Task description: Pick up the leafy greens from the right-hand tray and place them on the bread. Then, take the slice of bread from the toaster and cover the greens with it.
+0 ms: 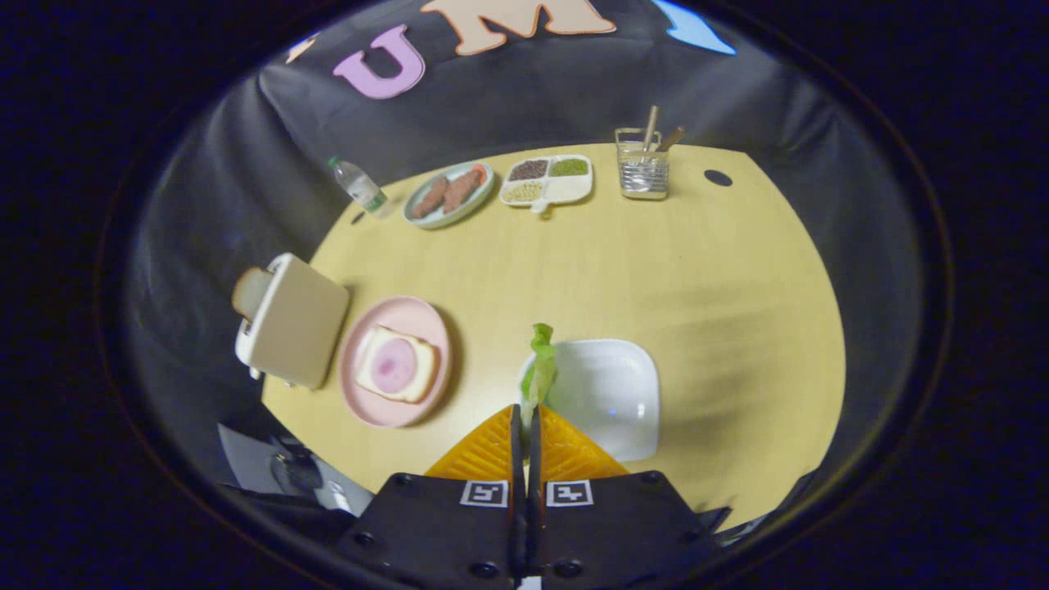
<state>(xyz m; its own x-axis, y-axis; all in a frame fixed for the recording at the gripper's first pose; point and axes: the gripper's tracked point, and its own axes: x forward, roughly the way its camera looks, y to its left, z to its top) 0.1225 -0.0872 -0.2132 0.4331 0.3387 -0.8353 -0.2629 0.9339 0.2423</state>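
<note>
My gripper [527, 410] is shut on a leafy green [538, 369], which sticks out ahead of the fingertips and hangs above the left rim of the white tray [615, 393]. To the left lies a pink plate [369, 401] with a slice of bread [399, 365] topped by a round of ham. Further left stands the cream toaster [291, 319] with a slice of bread [248, 291] poking out of its slot.
Along the far side of the wooden table [656, 270] stand a water bottle [361, 187], a green plate of sausages [449, 193], a divided dish of grains [547, 179] and a wire holder with sticks [643, 164]. A dark hole [718, 177] marks the tabletop's far right.
</note>
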